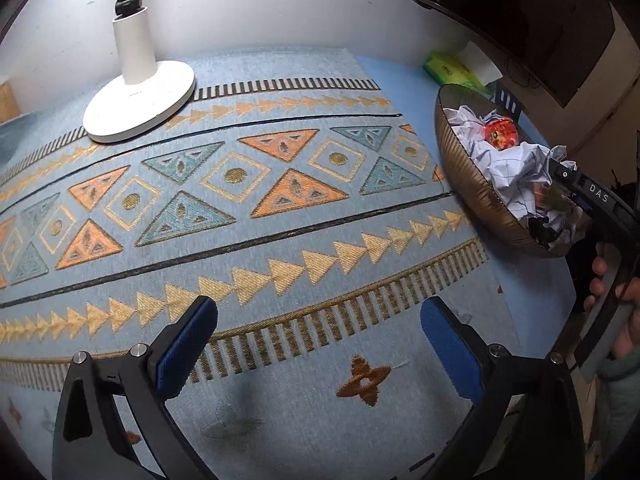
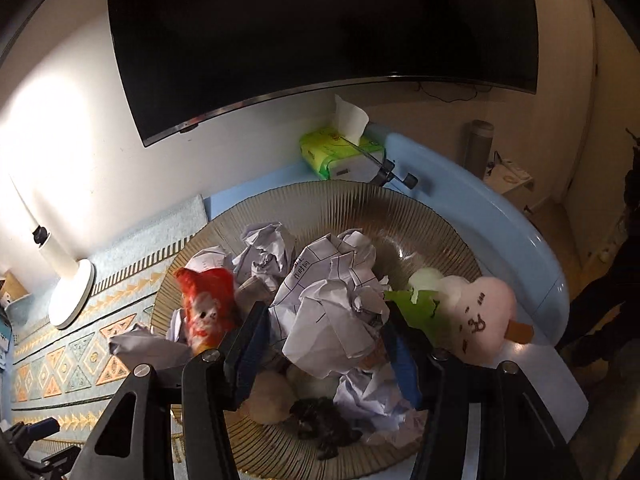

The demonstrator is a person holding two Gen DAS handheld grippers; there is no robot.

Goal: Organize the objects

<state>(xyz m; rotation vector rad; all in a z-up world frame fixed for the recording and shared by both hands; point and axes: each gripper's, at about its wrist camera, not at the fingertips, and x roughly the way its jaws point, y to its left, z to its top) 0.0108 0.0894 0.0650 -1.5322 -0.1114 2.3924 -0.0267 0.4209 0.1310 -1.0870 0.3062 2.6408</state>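
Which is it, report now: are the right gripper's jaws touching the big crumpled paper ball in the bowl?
Touching. The right wrist view shows the right gripper with both blue jaws pressed against the sides of the crumpled paper ball, above the ribbed bowl.

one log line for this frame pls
left tool: open, empty, over rug | right tool: shut on paper ball, over bowl | bowl: paper, red wrapper, plush

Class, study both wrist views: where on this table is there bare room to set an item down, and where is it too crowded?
Free: the patterned mat between the white lamp base and the ribbed bowl, under the open left gripper. Crowded: the bowl, heaped with crumpled paper, where the right gripper holds a wad; behind it sits the tissue pack.
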